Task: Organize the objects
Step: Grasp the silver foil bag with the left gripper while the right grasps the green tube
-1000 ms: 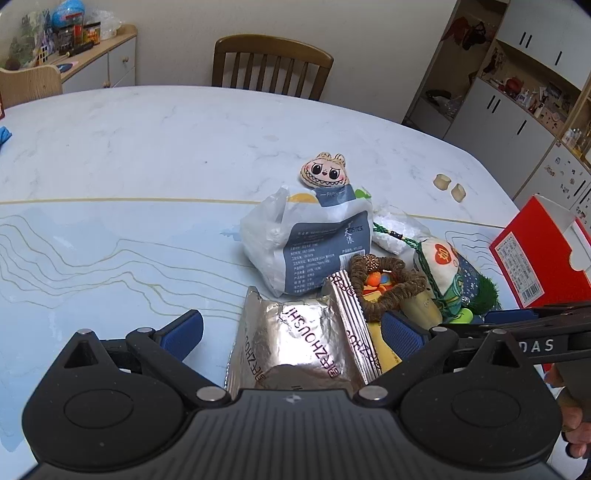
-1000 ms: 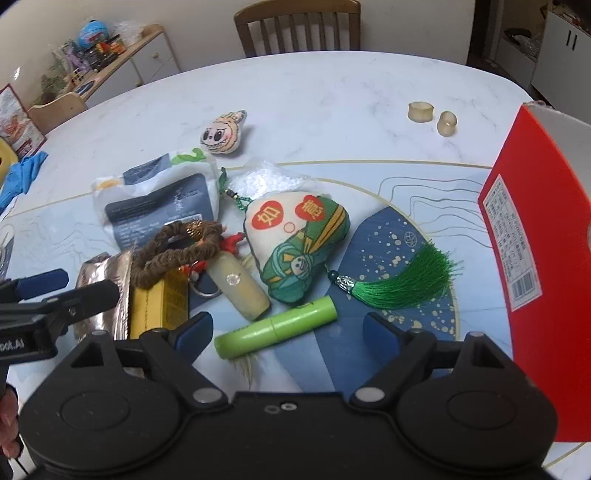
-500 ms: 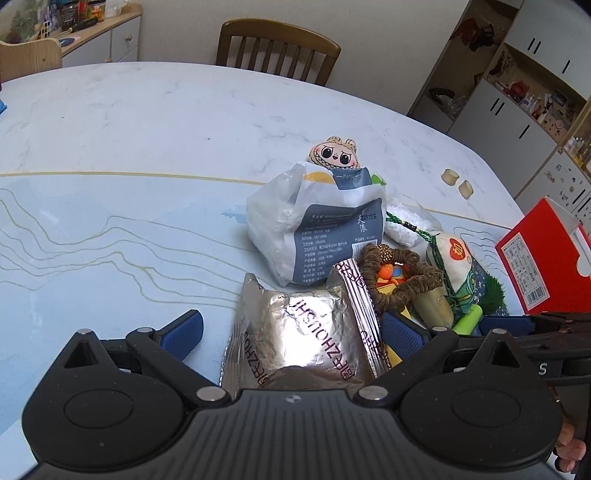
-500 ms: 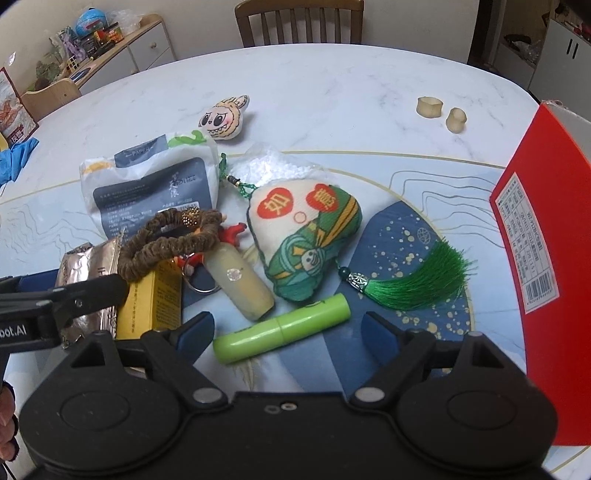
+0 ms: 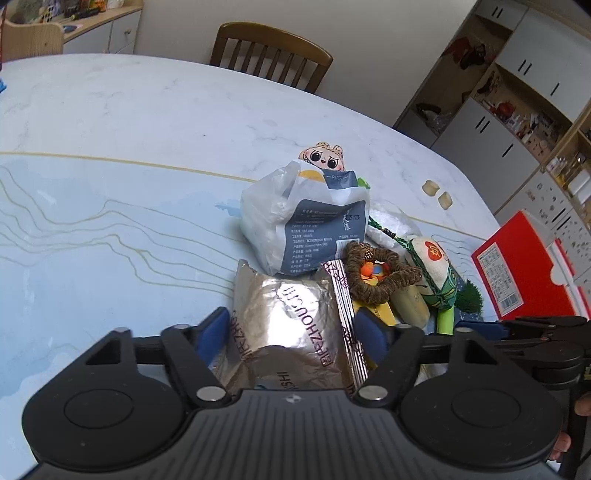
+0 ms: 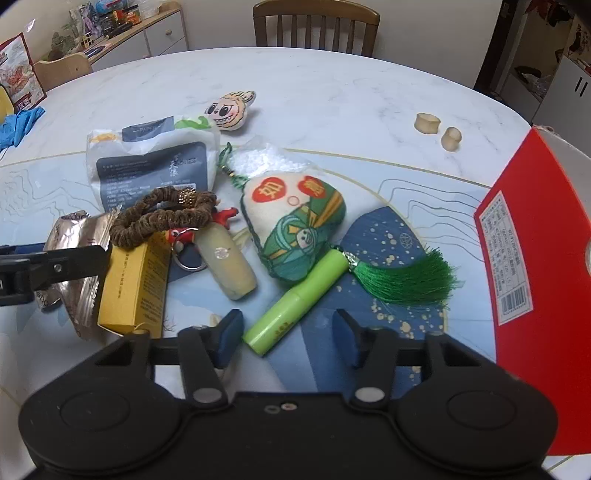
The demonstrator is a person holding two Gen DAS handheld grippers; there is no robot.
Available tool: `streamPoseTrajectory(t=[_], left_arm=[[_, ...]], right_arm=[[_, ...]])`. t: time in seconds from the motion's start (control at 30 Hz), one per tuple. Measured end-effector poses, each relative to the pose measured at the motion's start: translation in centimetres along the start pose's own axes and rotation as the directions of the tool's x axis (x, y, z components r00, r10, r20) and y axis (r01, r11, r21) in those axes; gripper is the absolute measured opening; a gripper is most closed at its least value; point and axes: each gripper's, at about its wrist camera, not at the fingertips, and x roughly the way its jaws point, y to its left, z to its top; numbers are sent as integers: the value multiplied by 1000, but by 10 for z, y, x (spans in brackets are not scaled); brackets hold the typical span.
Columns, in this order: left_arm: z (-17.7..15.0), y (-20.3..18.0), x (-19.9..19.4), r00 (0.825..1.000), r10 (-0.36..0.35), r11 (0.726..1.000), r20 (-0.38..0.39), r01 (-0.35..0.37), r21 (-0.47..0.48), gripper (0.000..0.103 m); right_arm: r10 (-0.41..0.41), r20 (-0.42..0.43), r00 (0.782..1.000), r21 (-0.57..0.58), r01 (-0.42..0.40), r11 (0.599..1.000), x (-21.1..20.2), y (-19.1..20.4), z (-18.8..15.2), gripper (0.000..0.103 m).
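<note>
A pile of small objects lies on the table. My left gripper (image 5: 293, 334) is open, its fingers either side of a silver foil packet (image 5: 291, 317). My right gripper (image 6: 288, 334) is open, its fingers around the near end of a green tube (image 6: 295, 301). Beside the tube lie a yellow box (image 6: 135, 282), a brown bead bracelet (image 6: 162, 218), a pale bottle (image 6: 229, 260), a green and white plush charm (image 6: 295, 229) with a green tassel (image 6: 406, 277), a white and grey bag (image 6: 151, 166) and a small plush face (image 6: 231, 110).
An open red box (image 6: 539, 258) stands at the right. Two small beige cylinders (image 6: 437, 131) sit on the far right of the table. A wooden chair (image 6: 316, 26) is behind the table. Cabinets line the right wall (image 5: 498, 122).
Both grippers have moved forward and down toward the pile. The left now straddles the foil packet, and the right now straddles the green tube's near end. Both stay open.
</note>
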Motion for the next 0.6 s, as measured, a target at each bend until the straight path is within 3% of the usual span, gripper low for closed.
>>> streamPoseTrajectory(t=[0.03, 0.2, 0.6], left_arm=[[0, 1, -1, 1000, -2, 1000, 0, 2, -5, 63], [-1, -1, -5, 1000, 11, 1000, -7, -11, 14, 55], [-13, -8, -21, 999, 27, 999, -41, -26, 19, 51]], right_arm=[[-2, 1, 1000, 1, 2, 1000, 0, -1, 0, 44], [3, 1, 1000, -8, -3, 1000, -4, -4, -2, 25], [58, 4, 998, -13, -58, 998, -27, -19, -14, 17]])
